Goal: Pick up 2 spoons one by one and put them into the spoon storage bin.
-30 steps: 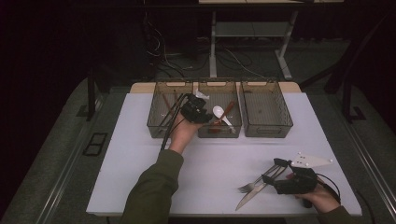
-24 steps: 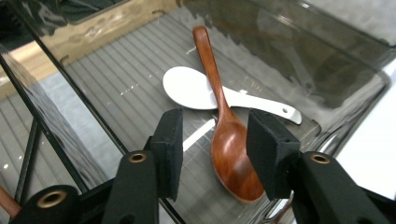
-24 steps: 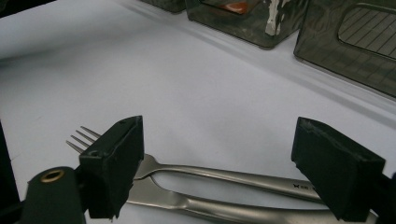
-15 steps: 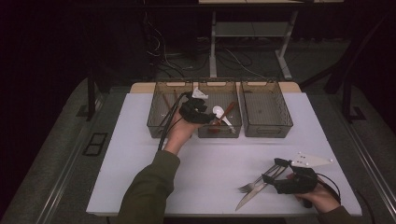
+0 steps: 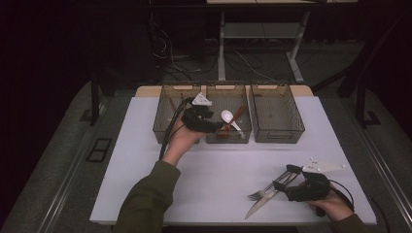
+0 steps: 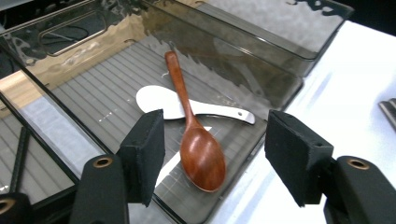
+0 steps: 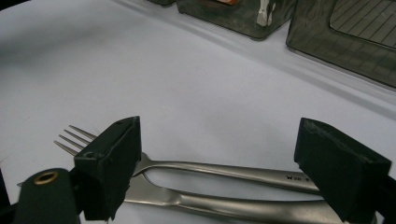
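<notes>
White table (image 5: 194,184), fork (image 7: 196,168) handle with small illegible stamp, knife (image 7: 210,203) beside

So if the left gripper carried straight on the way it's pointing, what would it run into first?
Most likely the brown wooden spoon in the middle bin. The left gripper, whose jaws have just been opening with nothing clamped, points down at its bowl; the white spoon lies under the handle. Depth is hard to judge.

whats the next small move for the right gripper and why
Probably close the right gripper on the fork. Its jaws stand open on either side of the fork's handle, with the knife lying just beside it on the table. The wooden spoon already lies in the middle bin, with the left gripper open above it.
</notes>
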A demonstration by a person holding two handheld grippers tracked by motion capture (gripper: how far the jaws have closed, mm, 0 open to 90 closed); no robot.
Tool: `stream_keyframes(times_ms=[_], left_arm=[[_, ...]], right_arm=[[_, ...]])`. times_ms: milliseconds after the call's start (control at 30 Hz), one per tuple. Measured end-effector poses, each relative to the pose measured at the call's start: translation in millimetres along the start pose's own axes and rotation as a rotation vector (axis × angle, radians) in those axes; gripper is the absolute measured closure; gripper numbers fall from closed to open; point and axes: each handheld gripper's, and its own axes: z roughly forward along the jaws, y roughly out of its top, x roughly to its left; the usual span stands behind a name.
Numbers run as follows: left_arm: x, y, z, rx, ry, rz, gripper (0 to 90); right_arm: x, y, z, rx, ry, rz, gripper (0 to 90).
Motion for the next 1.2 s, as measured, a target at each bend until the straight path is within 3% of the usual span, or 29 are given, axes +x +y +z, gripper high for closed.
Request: stream_keyframes(times_ms=[233,667,900,1200], left_arm=[[-10.3,-5.5,-11.7,-0.038,-0.019,0.007,33.2],[-26.0,-25.0,-28.0,-0.04,-0.043,0.043,26.3],[-35.2,-41.2,-34.4,-0.036,-0.052,0.049,21.7],[-42.1,-66.3,-44.4,-0.037,-0.063,0.052,18.5]], right_arm=[[-2.8,1.9,-2.5,-0.001,0.001,0.044,14.7],[-3.2,2.3,-5.5,-0.003,-0.009,0.043,14.0],[-4.7,1.9,-7.3,0.01,0.022,0.06,12.9],[-4.2,3.4,-7.9,0.018,0.032,0.047,12.9]])
